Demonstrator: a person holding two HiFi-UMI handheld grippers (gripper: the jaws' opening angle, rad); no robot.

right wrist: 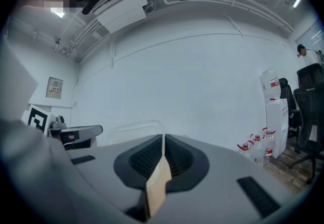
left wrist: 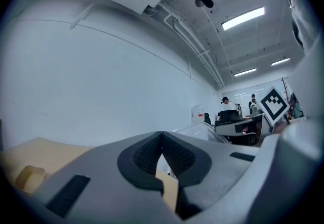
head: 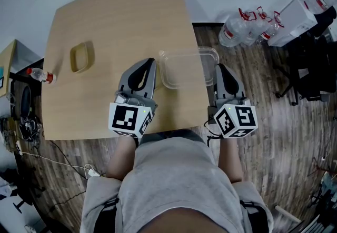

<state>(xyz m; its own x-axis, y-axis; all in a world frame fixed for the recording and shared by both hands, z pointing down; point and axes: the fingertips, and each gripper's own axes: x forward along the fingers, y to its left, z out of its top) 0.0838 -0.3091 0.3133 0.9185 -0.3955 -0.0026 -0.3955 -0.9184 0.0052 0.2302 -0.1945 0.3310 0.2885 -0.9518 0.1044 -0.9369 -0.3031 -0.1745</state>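
Head view showed the wooden table (head: 105, 32) with a clear container (head: 162, 69) at its right edge, apparently empty, between the two grippers. The left gripper (head: 148, 63) and right gripper (head: 220, 67) had their jaws pressed together on nothing; I judged that any grasp needed them spread first. A small tan tray (head: 73, 58) stood well apart, also empty.
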